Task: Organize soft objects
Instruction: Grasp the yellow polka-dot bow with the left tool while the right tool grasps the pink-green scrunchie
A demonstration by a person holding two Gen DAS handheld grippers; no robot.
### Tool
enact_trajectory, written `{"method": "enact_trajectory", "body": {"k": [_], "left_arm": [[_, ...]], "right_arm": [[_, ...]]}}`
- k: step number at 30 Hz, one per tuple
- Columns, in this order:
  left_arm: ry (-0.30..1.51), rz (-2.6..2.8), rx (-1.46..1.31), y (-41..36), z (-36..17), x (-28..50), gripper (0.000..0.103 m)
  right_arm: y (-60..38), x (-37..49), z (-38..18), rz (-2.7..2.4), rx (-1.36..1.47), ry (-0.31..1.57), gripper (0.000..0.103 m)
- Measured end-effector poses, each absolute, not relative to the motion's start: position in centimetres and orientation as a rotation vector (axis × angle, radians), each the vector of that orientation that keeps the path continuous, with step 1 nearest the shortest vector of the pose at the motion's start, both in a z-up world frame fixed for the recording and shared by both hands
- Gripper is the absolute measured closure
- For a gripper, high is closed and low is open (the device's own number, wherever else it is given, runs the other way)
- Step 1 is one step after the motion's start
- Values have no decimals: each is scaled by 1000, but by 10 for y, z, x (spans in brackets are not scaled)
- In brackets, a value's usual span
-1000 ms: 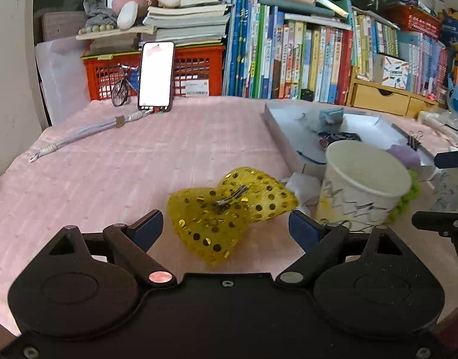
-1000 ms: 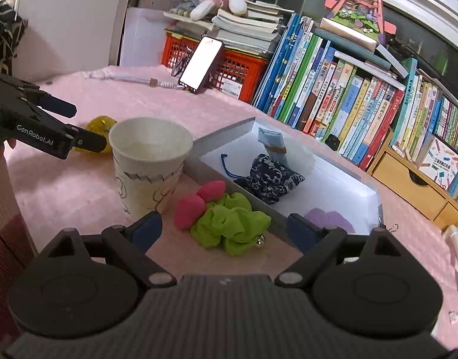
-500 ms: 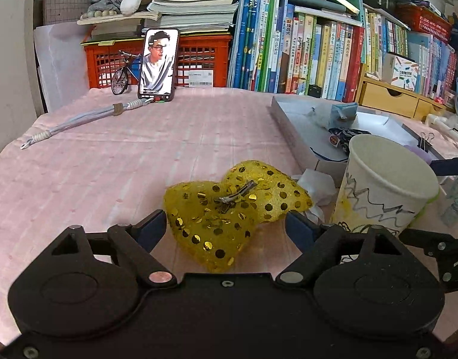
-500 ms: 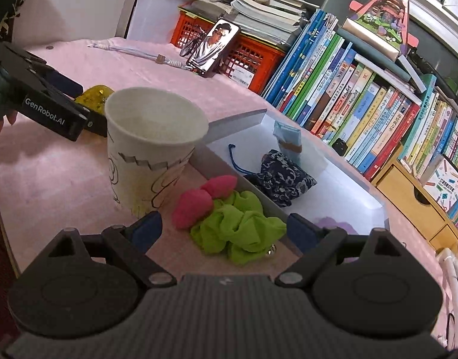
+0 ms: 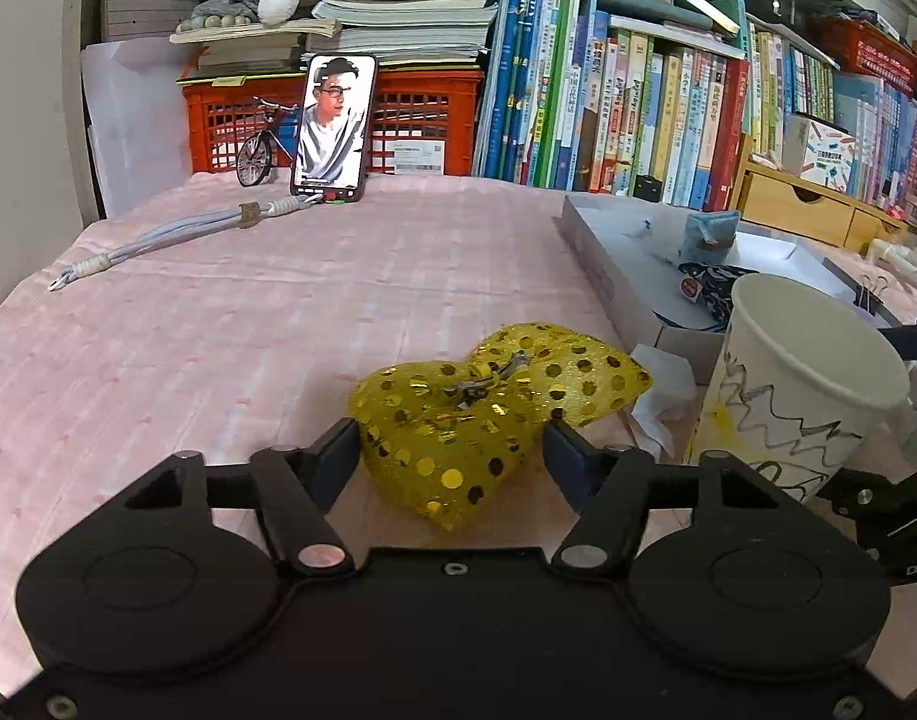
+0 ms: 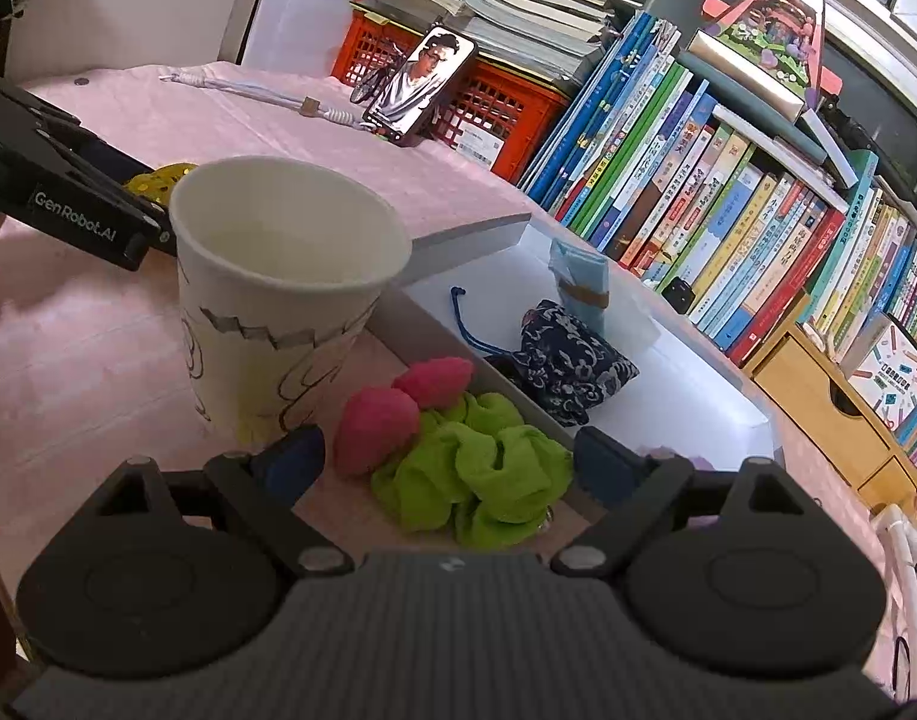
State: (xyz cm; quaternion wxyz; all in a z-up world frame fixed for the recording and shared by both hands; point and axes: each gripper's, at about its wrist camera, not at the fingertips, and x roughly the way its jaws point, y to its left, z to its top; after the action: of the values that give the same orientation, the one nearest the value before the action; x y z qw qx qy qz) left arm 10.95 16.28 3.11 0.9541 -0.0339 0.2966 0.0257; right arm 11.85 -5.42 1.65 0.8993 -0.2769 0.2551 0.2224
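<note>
Two lobes on yellow bow [image 5: 494,414] — long axis near-left to far-right; both grippers' jaws wide, empty.

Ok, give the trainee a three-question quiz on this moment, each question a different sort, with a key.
1. True or false: the left hand-held gripper is shut on the yellow sequin bow.
2. What lies between the open fingers of the right hand-held gripper? A) paper cup B) green scrunchie C) phone
3. Fill in: the dark floral pouch lies inside the white ____.

Key: 1 false, its fingers are open on either side of the bow; 2 B, the green scrunchie; 3 box.
</note>
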Motion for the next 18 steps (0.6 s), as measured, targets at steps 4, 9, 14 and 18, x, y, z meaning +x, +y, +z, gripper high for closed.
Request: {"method": "enact_trajectory", "body": {"k": [4, 9, 14, 18], "left_arm": [[601, 52, -73, 163, 31, 111, 45], [595, 60, -67, 162, 32, 112, 50], [584, 72, -67, 160, 34, 110, 54], [574, 72, -63, 158, 37, 107, 56]], "right_arm": [[-54, 121, 12, 458, -573, 533, 8], [-54, 122, 10, 456, -571, 530, 11], [-57, 122, 11, 459, -542, 527, 24], [-58, 118, 12, 458, -546, 509, 33]]}}
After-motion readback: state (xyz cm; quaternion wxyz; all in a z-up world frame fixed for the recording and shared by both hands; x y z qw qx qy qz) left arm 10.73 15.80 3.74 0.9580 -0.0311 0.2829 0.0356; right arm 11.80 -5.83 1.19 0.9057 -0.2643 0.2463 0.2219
